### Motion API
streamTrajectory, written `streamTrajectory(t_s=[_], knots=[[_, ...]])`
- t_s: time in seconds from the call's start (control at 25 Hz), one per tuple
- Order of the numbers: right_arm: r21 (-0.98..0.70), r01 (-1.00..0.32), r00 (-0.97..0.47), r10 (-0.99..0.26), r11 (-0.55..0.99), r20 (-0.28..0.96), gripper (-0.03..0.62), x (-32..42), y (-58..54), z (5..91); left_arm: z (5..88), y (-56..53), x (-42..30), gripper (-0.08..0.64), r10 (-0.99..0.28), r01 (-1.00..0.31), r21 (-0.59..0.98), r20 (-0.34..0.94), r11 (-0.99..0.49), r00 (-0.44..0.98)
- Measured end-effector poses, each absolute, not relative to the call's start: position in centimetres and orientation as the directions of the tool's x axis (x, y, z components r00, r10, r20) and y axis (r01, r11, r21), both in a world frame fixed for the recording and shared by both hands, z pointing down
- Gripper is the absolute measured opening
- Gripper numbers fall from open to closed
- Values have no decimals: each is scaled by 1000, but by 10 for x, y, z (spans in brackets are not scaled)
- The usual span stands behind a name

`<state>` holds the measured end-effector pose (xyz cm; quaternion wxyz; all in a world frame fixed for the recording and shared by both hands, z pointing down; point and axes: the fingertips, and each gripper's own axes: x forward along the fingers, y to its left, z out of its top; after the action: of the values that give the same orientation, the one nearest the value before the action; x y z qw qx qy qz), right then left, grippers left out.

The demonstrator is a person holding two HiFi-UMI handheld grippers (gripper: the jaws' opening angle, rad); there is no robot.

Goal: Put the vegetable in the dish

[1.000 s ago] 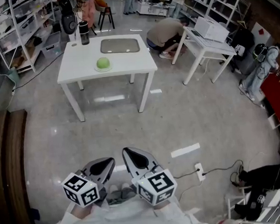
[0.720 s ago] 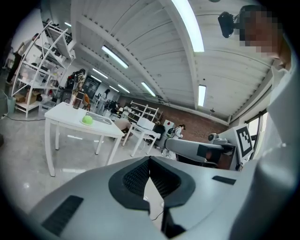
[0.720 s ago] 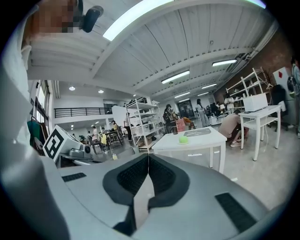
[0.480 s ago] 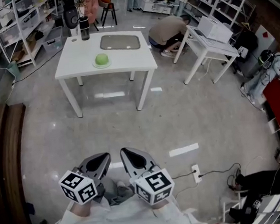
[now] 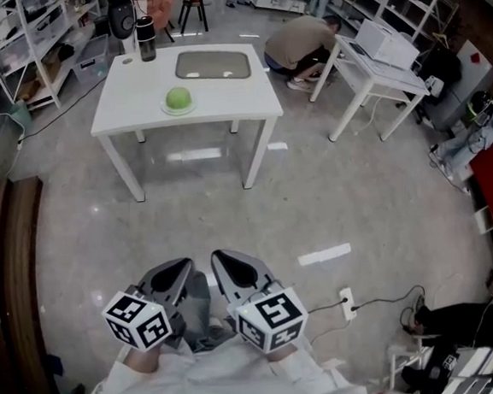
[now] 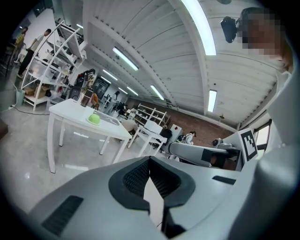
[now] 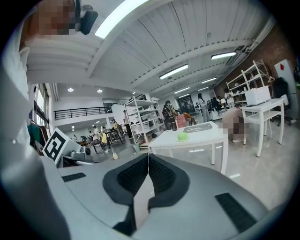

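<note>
A round green vegetable (image 5: 178, 97) rests on a small pale green plate on the white table (image 5: 126, 99) far ahead of me. Behind it on the table lies a flat grey rectangular dish (image 5: 212, 64). The left gripper view shows the vegetable (image 6: 94, 119) small in the distance, and so does the right gripper view (image 7: 182, 136). My left gripper (image 5: 180, 270) and right gripper (image 5: 227, 266) are held side by side low in front of my body, far short of the table. Both are shut with nothing between the jaws (image 6: 150, 159) (image 7: 148, 157).
A dark bottle (image 5: 146, 38) stands at the table's far left corner. A second white table (image 5: 380, 60) stands to the right, with a crouching person (image 5: 297, 41) between the two. Shelves (image 5: 18, 32) line the left. A power strip (image 5: 348, 299) and cable lie on the floor at right.
Both grippers and my view have moved forward toward the white table, which now sits a little nearer and higher in the head view. The jaws have stayed shut.
</note>
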<state>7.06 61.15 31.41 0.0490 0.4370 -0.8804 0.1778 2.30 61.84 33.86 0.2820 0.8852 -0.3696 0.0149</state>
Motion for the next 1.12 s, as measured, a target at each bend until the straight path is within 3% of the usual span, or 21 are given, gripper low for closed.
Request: streamTrajectory(t_s=[0.68,1.12], knots=[[-273,-835,-539,-810,477,232,15,9,368,305,328,379,-37,8,-537,-602,404,275,-689,798],[-249,-841,-536,-802,481,262,15,-20,289,307,335,300,-59,8,-520,-582,441,267,-683,812]])
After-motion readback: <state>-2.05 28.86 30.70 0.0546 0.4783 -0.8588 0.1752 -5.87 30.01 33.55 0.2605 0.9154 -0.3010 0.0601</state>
